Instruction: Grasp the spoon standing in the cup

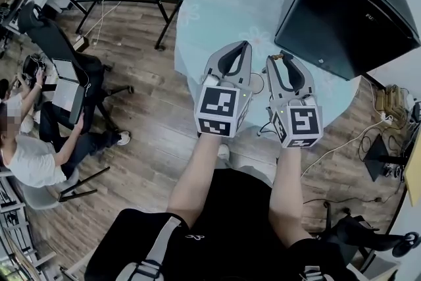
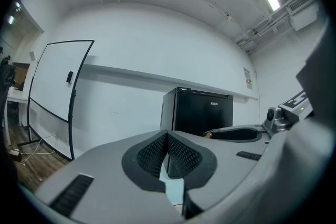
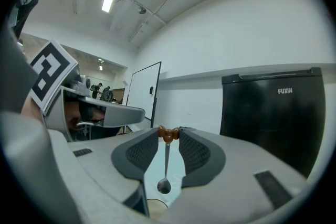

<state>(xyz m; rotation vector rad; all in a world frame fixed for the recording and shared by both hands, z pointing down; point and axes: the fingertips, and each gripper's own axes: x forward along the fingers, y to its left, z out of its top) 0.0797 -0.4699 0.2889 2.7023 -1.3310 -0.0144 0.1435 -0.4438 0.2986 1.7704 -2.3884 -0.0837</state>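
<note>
Taking the biggest first: a round pale desk (image 1: 197, 16), with a black fridge (image 1: 348, 6) by its far right side. We hold both tools over the desk, side by side.

The left hand-held gripper (image 1: 246, 44) has its jaws pressed together on nothing. We judge it idle, parked alongside so it doesn't crowd the pick.

The right hand-held gripper (image 3: 168, 134) pinches the spoon (image 3: 166, 162) by the brown knob at the top of the handle, with the pads apart around the thin stem below. Gripped at the very end, the spoon hangs straight, bowl down, which should let it clear a rim cleanly.

A pale curve at the bottom of the right gripper view, just under the bowl, looks like the cup (image 3: 156, 211), but we can't be sure. The grasp looks done.
</note>
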